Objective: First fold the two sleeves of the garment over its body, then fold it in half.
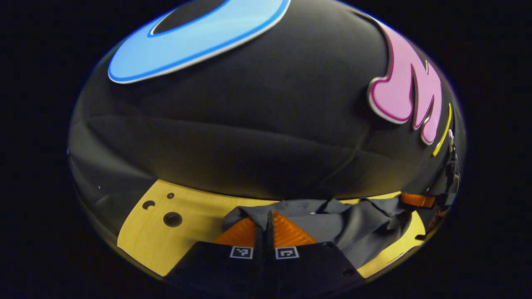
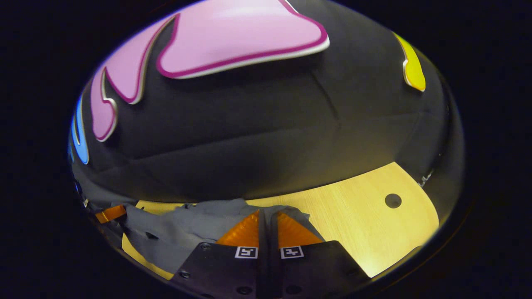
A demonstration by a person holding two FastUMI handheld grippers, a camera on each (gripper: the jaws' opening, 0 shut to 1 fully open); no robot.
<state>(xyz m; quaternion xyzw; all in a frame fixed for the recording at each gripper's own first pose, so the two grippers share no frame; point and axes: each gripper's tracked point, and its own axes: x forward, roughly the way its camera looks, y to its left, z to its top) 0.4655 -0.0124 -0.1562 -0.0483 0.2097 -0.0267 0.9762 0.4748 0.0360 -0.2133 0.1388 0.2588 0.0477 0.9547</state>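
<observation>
Garment is pinched at an edge by both the left tool and right tool above the desk, so uneven pulling could skew the fold.

Right tool pinching grey garment, above wooden table

A pale wooden table with round holes carries a crumpled dark grey garment.

You are not seeing any readable text or number here. Only small black-and-white square markers are sitting on each tool, and they are carrying no words.
</observation>
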